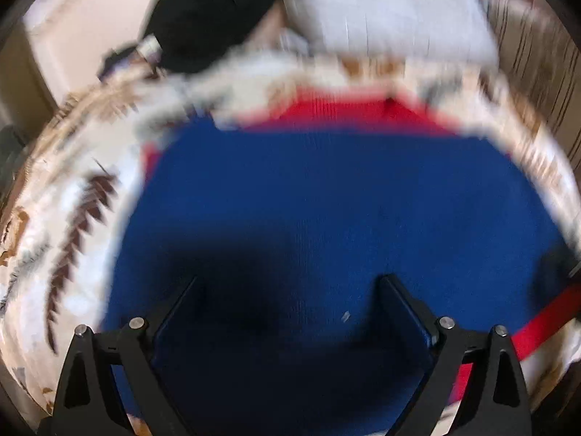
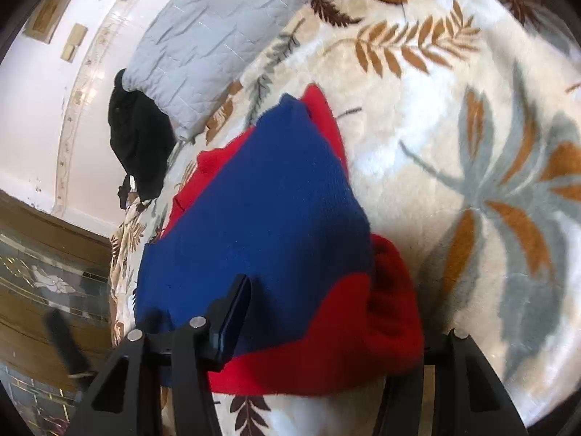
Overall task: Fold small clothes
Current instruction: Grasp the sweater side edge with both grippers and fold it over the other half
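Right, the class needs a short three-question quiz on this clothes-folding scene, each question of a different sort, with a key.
1. True or false: the left gripper is shut on the blue-and-red sweater.
2. The sweater lies on: A, a wooden table; B, a leaf-patterned fleece blanket; C, a plastic tray.
3. What colour is the sleeve lying between the right gripper's fingers?
Key: 1 false, its jaws stand open over the blue part; 2 B; 3 red.
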